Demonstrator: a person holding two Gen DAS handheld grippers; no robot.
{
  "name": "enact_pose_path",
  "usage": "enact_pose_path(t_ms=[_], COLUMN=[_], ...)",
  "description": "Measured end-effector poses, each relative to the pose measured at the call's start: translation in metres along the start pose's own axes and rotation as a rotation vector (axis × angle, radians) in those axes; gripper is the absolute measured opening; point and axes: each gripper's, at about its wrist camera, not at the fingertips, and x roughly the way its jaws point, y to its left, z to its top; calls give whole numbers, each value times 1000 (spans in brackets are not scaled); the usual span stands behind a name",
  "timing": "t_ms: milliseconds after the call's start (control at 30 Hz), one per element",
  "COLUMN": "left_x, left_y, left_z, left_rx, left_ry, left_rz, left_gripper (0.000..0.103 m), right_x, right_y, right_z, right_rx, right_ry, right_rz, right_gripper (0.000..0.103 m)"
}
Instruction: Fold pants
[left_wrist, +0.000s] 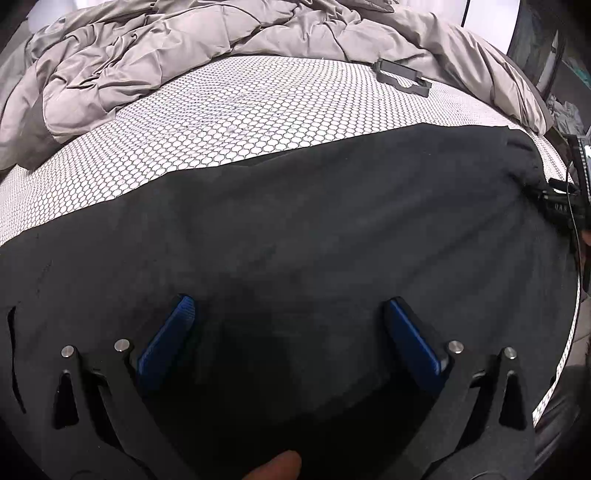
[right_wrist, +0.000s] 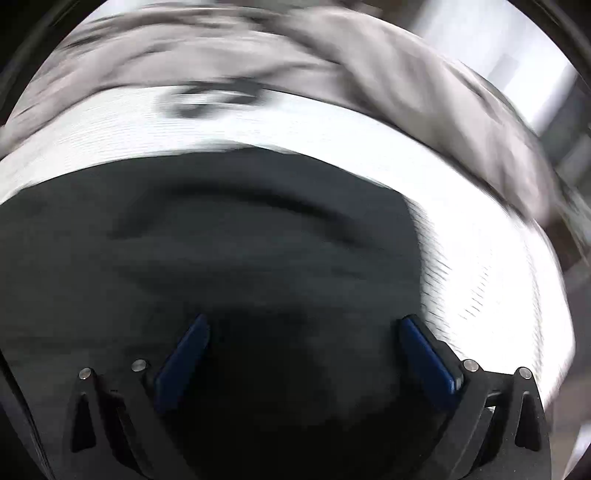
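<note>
Left wrist view: left gripper (left_wrist: 288, 306) spread wide, empty, over the black pants (left_wrist: 295, 229) lying flat on the honeycomb mattress (left_wrist: 221, 122); pant ends cut off by frame.

Right wrist view: motion-blurred. Right gripper (right_wrist: 303, 326) spread wide, empty, above the pants.

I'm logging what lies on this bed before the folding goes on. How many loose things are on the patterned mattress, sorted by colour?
Black: 1, the pants
Grey: 2, the rumpled comforter and a small plastic part
Total: 3
Both tools, left and right, hover open over the pants and are not counted.
</note>
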Motion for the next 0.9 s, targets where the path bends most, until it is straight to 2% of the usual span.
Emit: enact_pose_path(t_ms=[67,167,233,267,300,333,367,467,567,600,667,700,767,833,867,900], left_x=[2,-7,-24,-32,-34,-33,-26,0,34,39,38,37,36,34,34,32], left_y=[-1,-10,-13,-15,-19,-22,-27,-32,-29,-27,-27,-26,-23,-17,-14,-12], left_z=[2,5,9,15,23,29,40,52,52,51,50,49,46,42,41,41], left_rx=[9,-44,-85,-87,-79,-75,-74,-73,-102,-107,-105,-96,-88,-94,-98,-107], left_ry=[7,24,-7,-48,-82,-97,-101,-73,20,20,-2,-2,-9,-10,-10,-11], left_rz=[18,24,-65,-97,-91,-74,-26,16,24,21,8,4,6,9,13,15], left_gripper=[102,102,102,102,102,102,102,102,102,102,102,102,102,102,102,102], right_x=[0,-23,-46,-56,-70,-74,-75,-63,-48,-42,-27,-24,-12,1,9,15], right_y=[-17,-11,4,11,15,25,46,94,132,149,166,165,140,87,68,52], right_z=[0,-2,-6,-5,-17,-13,-3,20,35,39,42,42,46,44,42,38], right_rx=[61,24,-1,-7,-8,-17,-47,-135,-133,-132,-172,-189,-145,-45,-8,24], right_ry=[-12,-56,-119,-143,-156,-161,-159,-153,-99,-72,-33,-38,-44,-40,-22,6], right_rz=[67,12,1,38,85,139,211,314,424,439,382,304,175,-94,-177,-206], right_gripper=[102,102,102,102,102,102,102,102,102,102,102,102,102,102,102,103])
